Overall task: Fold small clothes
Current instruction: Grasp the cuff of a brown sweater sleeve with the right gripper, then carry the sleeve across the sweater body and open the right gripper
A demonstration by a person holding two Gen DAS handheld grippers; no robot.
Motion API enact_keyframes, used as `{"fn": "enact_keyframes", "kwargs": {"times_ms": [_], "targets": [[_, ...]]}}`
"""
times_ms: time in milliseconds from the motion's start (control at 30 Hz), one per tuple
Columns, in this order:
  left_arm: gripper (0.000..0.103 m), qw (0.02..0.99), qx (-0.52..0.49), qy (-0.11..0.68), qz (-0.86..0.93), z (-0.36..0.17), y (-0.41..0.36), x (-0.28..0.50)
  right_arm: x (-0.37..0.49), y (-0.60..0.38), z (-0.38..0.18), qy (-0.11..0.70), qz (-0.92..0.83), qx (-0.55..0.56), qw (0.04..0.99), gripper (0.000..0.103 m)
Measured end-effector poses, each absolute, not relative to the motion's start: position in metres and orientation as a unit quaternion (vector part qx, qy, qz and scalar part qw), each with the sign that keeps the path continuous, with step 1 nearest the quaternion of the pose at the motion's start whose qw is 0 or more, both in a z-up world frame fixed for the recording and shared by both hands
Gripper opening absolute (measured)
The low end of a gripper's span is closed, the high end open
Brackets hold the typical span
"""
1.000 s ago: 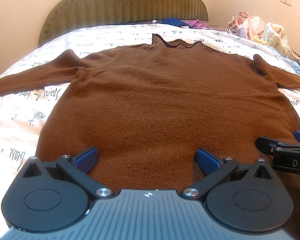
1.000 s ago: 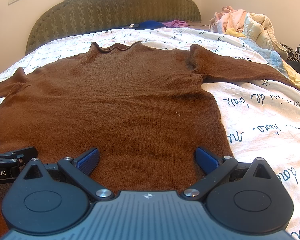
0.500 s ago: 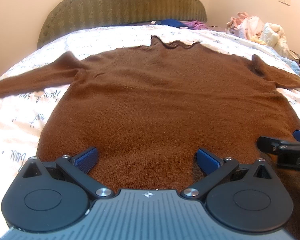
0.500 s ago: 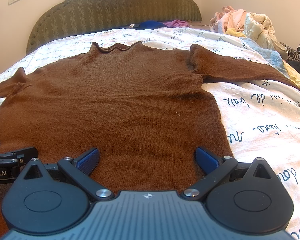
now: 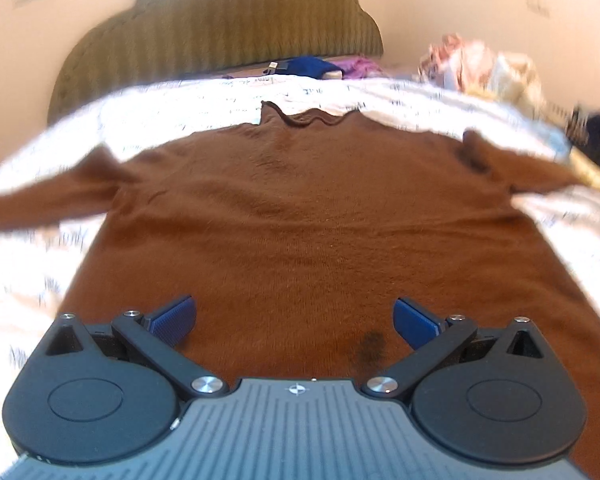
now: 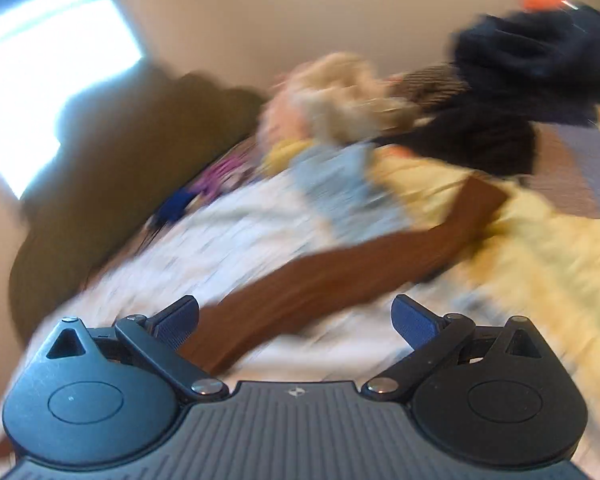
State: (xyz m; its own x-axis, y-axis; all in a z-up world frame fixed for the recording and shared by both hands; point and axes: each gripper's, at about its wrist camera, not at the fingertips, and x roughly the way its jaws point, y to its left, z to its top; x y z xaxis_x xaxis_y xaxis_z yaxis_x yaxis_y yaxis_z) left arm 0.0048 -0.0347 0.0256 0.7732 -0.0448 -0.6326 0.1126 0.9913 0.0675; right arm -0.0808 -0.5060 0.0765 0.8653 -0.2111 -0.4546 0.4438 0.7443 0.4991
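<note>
A brown knit sweater [image 5: 300,216] lies flat on the bed, collar toward the headboard, both sleeves spread out sideways. My left gripper [image 5: 294,318] is open and empty, held over the sweater's lower hem. In the right wrist view, my right gripper [image 6: 294,318] is open and empty, tilted, looking along the sweater's right sleeve [image 6: 340,268], which runs from between the fingers toward the clothes pile. That view is blurred by motion.
The bed has a white sheet with script print [image 5: 24,264] and a green padded headboard [image 5: 220,28]. A pile of loose clothes [image 6: 380,128] lies at the bed's right side, with yellow and light blue fabric [image 6: 540,248]. Blue and purple items [image 5: 312,66] lie near the headboard.
My right gripper has swung right and tilted, from over the hem to facing the right sleeve and clothes pile. My left gripper has lifted or drawn back a little; the right gripper has left its view.
</note>
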Motion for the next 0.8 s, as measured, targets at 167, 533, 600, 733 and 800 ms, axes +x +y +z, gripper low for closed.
{"fn": "enact_keyframes", "kwargs": {"times_ms": [167,533,600,733,800], "targets": [[0.103,0.930,0.031,0.364,-0.046,0.001,-0.034,0.021,-0.071,-0.624,0.040,0.182,-0.209,0.466,0.841,0.103],[0.103,0.931,0.026,0.361,-0.048,-0.001,-0.031,0.023,-0.041,-0.659,-0.007,0.196,-0.227,0.500,0.812,0.016],[0.103,0.931,0.024,0.360,-0.049,-0.001,-0.031,0.022,-0.040,-0.658,-0.011,0.190,-0.234,0.494,0.815,0.007],[0.103,0.932,0.015,0.358,-0.052,0.000,-0.028,0.022,-0.037,-0.635,0.013,0.165,-0.234,0.463,0.839,0.006],[0.103,0.932,0.010,0.357,-0.054,0.000,-0.027,0.022,-0.028,-0.600,0.046,0.153,-0.201,0.419,0.872,0.006]]}}
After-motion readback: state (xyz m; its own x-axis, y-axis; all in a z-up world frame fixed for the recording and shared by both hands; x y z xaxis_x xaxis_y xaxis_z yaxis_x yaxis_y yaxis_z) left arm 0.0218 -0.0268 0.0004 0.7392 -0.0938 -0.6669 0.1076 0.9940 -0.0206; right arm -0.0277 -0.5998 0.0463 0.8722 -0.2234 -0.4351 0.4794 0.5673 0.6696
